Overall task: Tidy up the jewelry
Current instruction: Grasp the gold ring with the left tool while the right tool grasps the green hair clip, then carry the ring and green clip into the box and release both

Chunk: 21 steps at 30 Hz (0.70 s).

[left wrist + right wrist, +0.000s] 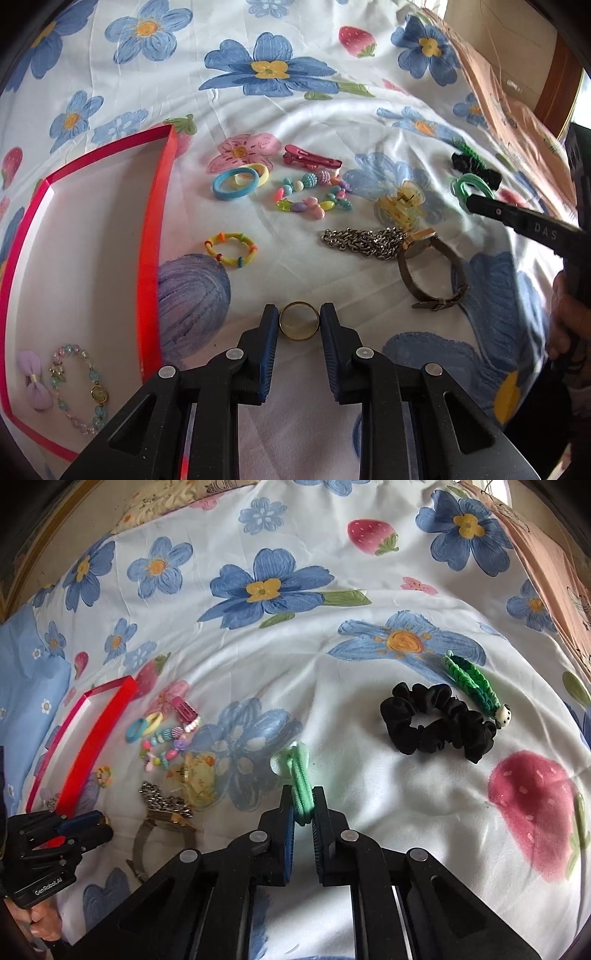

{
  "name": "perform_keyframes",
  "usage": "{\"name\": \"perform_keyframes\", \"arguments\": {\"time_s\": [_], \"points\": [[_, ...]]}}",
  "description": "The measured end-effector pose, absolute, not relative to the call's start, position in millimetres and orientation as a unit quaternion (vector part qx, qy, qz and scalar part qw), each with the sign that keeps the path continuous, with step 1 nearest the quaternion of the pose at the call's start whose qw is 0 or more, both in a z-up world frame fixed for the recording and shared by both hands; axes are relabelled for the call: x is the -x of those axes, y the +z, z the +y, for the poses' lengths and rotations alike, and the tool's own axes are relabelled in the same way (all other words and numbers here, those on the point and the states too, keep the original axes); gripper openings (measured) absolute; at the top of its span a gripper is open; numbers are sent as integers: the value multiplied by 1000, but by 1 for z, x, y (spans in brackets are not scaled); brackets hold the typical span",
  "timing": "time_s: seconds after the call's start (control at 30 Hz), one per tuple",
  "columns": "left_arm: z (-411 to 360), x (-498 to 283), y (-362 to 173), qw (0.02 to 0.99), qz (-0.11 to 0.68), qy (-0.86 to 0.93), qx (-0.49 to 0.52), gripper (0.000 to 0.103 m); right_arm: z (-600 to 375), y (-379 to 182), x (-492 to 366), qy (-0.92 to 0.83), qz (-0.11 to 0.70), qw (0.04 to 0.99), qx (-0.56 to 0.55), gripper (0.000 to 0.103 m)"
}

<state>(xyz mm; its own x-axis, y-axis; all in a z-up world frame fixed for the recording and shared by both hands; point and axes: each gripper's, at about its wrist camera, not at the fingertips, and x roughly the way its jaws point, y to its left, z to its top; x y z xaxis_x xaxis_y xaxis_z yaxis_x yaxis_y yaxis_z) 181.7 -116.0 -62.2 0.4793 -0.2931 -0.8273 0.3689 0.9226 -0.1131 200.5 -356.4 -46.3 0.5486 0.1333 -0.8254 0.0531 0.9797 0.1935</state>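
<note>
A gold ring [298, 336] lies on the floral sheet, and my left gripper [299, 314] is shut on it, one pad against each side. My right gripper [303, 805] is shut on a mint green hair tie [297, 771], whose loop sticks out ahead of the fingertips. To the left stands an open red box [147, 258] holding a lilac bow [35, 384] and a pastel bead bracelet [79, 387]. The left wrist view also shows the right gripper's fingers [480, 205] at the right edge, and the right wrist view shows the left gripper [92, 823] at lower left.
Loose on the sheet lie a yellow beaded hair tie [231, 249], blue and yellow rings [236, 181], a bright bead bracelet [314, 195], a pink clip [310, 158], a yellow claw clip [400, 206], a silver chain [365, 240] and a watch [424, 266]. A black scrunchie [436, 720] and a green braided clip [472, 686] lie far right.
</note>
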Motion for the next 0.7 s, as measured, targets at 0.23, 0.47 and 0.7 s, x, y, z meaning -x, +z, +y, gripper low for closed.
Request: {"name": "perform_keyframes", "arguments": {"time_s": [0.23, 0.47, 0.7], "points": [[-92, -169, -42, 870, 455, -192, -12, 22, -333, -23, -184, 62, 454, 880, -123, 7], [-66, -152, -25, 880, 440, -180, 7, 22, -291, -15, -178, 111, 453, 875, -132, 7], [-37, -139, -14, 889, 428, -159, 26, 22, -253, -11, -179, 148, 457, 868, -124, 7]]}}
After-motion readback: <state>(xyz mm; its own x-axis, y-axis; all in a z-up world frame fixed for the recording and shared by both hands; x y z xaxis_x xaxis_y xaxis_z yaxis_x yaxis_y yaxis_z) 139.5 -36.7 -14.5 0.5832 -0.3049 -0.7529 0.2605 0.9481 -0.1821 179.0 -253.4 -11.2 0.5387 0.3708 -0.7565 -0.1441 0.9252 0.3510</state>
